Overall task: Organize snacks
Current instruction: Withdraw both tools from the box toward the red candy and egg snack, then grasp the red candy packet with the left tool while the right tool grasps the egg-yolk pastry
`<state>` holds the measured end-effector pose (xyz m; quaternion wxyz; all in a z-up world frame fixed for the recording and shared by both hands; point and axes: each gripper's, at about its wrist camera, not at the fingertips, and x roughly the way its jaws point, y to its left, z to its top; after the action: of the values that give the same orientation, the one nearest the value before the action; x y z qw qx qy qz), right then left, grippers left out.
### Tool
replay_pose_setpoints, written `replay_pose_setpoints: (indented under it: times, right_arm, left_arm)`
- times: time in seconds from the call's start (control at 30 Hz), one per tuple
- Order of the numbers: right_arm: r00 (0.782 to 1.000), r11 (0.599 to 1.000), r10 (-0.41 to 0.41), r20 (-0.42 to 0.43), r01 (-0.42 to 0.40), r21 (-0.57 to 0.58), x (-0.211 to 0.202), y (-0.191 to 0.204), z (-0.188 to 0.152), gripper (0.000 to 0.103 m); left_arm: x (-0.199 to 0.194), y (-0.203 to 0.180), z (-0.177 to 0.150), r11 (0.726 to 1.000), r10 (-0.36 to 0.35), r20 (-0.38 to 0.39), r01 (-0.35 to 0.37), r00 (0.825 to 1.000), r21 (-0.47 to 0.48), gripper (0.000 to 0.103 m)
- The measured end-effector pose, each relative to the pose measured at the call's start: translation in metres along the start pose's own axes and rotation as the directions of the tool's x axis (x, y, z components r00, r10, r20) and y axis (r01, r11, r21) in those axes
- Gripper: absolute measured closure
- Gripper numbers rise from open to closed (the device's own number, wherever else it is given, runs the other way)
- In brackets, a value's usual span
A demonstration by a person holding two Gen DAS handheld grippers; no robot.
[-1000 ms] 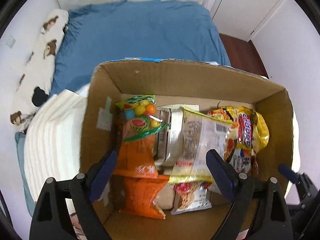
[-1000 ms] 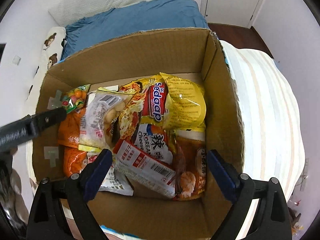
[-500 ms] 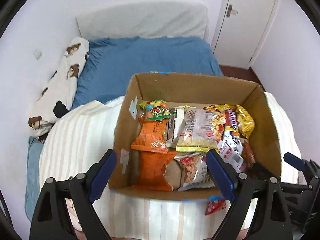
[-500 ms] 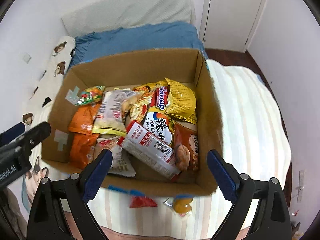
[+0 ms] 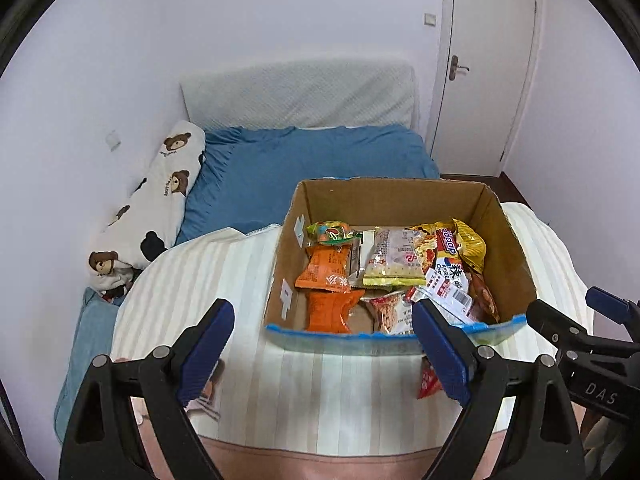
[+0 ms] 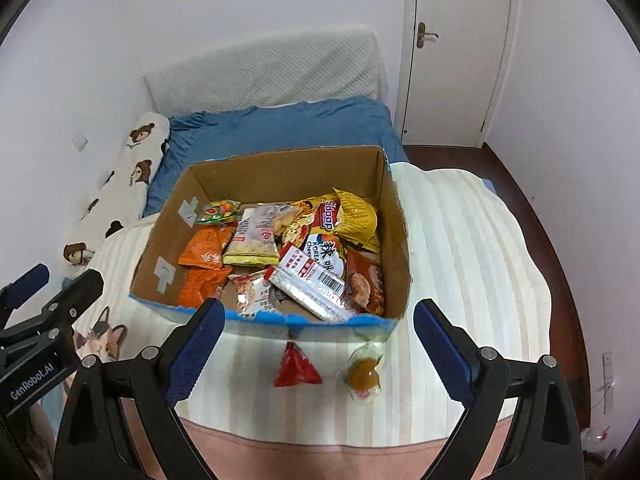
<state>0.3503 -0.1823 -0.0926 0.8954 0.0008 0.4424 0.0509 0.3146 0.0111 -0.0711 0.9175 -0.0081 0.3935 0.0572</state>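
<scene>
A cardboard box (image 6: pixel 264 176) stands on the striped blanket and holds several snack packs: orange packs (image 6: pixel 204 250), a yellow noodle pack (image 6: pixel 356 212), a white barcode pack (image 6: pixel 312 284). It also shows in the left wrist view (image 5: pixel 392 196). A small red packet (image 6: pixel 296 368) and a clear-wrapped orange sweet (image 6: pixel 362 374) lie on the blanket in front of the box. The red packet shows partly in the left wrist view (image 5: pixel 426 380). My right gripper (image 6: pixel 316 352) is open and empty above these two. My left gripper (image 5: pixel 324 354) is open and empty, left of the box's near edge.
The striped blanket (image 6: pixel 460 264) covers the near bed. A blue sheet (image 5: pixel 312 160), a bear-print pillow (image 5: pixel 160 196) and a white headboard cushion (image 5: pixel 300 96) lie behind. A white door (image 6: pixel 452 48) and dark floor (image 6: pixel 532 208) are at the right.
Both grippers have pulled back and up, away from the box. The box now looks smaller and the two loose snacks in front of it have come into view.
</scene>
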Motion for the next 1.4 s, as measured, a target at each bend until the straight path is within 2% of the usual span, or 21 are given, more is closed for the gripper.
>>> replay_pose_setpoints:
  times: [0.2,0.33,0.43,0.57,0.63,0.7,0.83,0.87,0.93,0.97,1.0,1.1,1.27,1.33,1.4]
  right_arm:
    - [0.997,0.996,0.070,-0.015,-0.069,0.052,-0.007,-0.007,-0.022,0.006]
    - [0.990,0.986,0.093,-0.110,-0.076,0.151,0.026,-0.037,-0.045,0.006]
    - [0.978,0.977,0.089,-0.190,-0.048,0.210,0.058,-0.061,-0.061,0.006]
    - [0.952,0.947,0.145,-0.271,-0.054,0.317,0.097,-0.091,-0.084,0.006]
    - [0.946,0.934,0.156,-0.283,-0.048,0.353,0.109,-0.102,-0.090,0.010]
    - [0.945,0.928,0.155,-0.288,-0.039,0.370,0.118,-0.111,-0.095,0.021]
    - [0.943,0.920,0.155,-0.295,-0.029,0.391,0.134,-0.120,-0.096,0.022]
    - [0.942,0.919,0.157,-0.298,-0.029,0.394,0.136,-0.123,-0.095,0.022]
    - [0.939,0.918,0.157,-0.307,-0.024,0.396,0.145,-0.125,-0.094,0.022]
    - [0.937,0.920,0.156,-0.313,-0.022,0.392,0.150,-0.126,-0.093,0.022]
    - [0.932,0.923,0.152,-0.328,-0.016,0.384,0.158,-0.125,-0.092,0.022]
    - [0.927,0.932,0.139,-0.348,-0.004,0.363,0.175,-0.120,-0.089,0.021]
    - [0.930,0.965,0.079,-0.360,0.018,0.261,0.195,-0.096,-0.083,0.021]
    - [0.933,0.982,0.033,-0.358,0.036,0.186,0.200,-0.083,-0.083,0.028]
    - [0.935,0.991,0.002,-0.354,0.045,0.125,0.203,-0.072,-0.085,0.051]
  left_arm:
    - [0.000,-0.004,-0.022,1.000,0.001,-0.033,-0.001,0.999,-0.003,0.012]
    - [0.032,-0.016,-0.041,1.000,-0.019,-0.150,0.017,0.988,-0.012,0.012]
    - [0.070,-0.036,-0.055,0.998,-0.059,-0.265,0.062,0.963,0.001,0.012]
    - [0.111,-0.067,-0.067,0.991,-0.124,-0.369,0.133,0.921,0.001,0.012]
    - [0.129,-0.083,-0.069,0.986,-0.156,-0.411,0.169,0.898,-0.005,0.012]
    - [0.148,-0.101,-0.069,0.981,-0.178,-0.446,0.195,0.877,-0.008,0.012]
    - [0.181,-0.131,-0.071,0.978,-0.167,-0.490,0.206,0.856,0.027,0.013]
    - [0.189,-0.136,-0.073,0.978,-0.163,-0.498,0.207,0.852,0.035,0.017]
    - [0.200,-0.141,-0.078,0.977,-0.161,-0.518,0.210,0.840,0.037,0.055]
    - [0.204,-0.140,-0.081,0.977,-0.165,-0.533,0.213,0.830,0.029,0.059]
    - [0.204,-0.138,-0.083,0.977,-0.167,-0.534,0.212,0.829,0.025,0.061]
    - [0.195,-0.129,-0.089,0.979,-0.146,-0.522,0.197,0.840,0.044,0.065]
    - [0.178,-0.095,-0.104,0.988,-0.128,-0.548,0.154,0.827,0.003,0.065]
    - [0.173,-0.081,-0.112,0.990,-0.122,-0.563,0.138,0.817,-0.014,0.065]
    - [0.169,-0.069,-0.121,0.992,-0.114,-0.576,0.121,0.810,-0.027,0.065]
